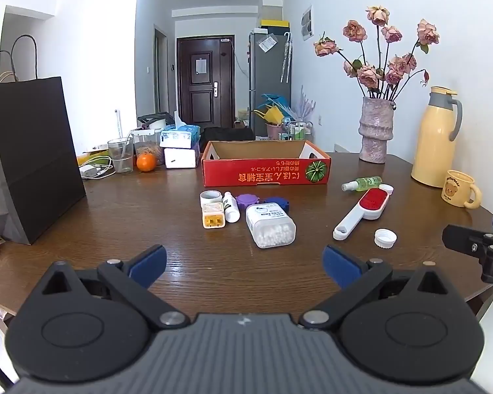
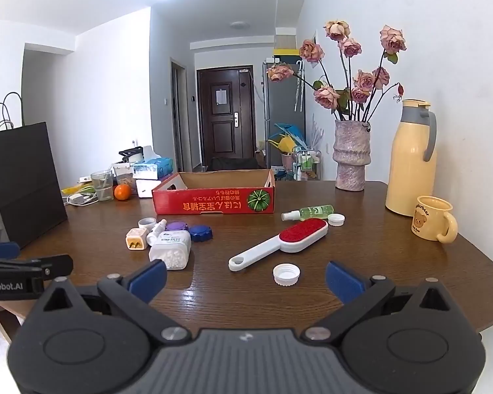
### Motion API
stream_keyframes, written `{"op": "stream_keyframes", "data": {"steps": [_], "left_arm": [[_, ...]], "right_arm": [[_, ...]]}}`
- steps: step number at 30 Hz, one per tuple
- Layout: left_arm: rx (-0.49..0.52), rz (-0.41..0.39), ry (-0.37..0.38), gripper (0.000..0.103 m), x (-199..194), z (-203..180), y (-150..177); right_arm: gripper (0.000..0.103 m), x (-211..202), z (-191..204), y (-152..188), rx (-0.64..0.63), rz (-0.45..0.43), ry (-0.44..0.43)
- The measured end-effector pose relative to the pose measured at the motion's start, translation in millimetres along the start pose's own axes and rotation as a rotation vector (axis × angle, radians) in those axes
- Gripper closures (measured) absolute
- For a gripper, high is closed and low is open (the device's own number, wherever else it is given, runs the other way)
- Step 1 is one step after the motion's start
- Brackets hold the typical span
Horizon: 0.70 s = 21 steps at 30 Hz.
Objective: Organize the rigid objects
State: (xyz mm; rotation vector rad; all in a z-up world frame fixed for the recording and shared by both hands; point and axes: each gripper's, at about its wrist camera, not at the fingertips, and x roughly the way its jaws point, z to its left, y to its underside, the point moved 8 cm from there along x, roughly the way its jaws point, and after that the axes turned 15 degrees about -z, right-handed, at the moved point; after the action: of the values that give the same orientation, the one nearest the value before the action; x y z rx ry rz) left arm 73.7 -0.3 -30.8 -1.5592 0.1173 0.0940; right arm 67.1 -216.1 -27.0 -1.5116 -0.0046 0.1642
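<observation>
Both the left gripper point(image 1: 245, 267) and right gripper point(image 2: 246, 280) hover with fingers spread apart, holding nothing. The cotton swab box point(image 1: 270, 229) lies just ahead of the left one; the lint brush point(image 2: 279, 242) and white cap point(image 2: 286, 274) lie ahead of the right, the red cardboard tray point(image 1: 266, 170) farther beyond

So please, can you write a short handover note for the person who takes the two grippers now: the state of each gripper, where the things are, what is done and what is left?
Left gripper: open, empty, above the table's near edge.
Right gripper: open, empty, just short of the white bottle cap.
Red cardboard box: no items visible inside; its floor is partly hidden.
On the table: cotton swab box, yellow plug, small white bottle, purple lid, blue lid, white ring, lint brush, green spray bottle, second white cap.
Done: nothing, by the look of it.
Left: probably move all of these into the box.
</observation>
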Motion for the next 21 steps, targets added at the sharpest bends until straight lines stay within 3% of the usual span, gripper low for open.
{"op": "stream_keyframes", "data": {"steps": [21], "left_arm": [[0.010,0.021,-0.002,0.000,-5.7,0.8,-3.2]], "right_arm": [[0.000,-1.1,1.5,3.1,0.005,0.023,-0.004]]}}
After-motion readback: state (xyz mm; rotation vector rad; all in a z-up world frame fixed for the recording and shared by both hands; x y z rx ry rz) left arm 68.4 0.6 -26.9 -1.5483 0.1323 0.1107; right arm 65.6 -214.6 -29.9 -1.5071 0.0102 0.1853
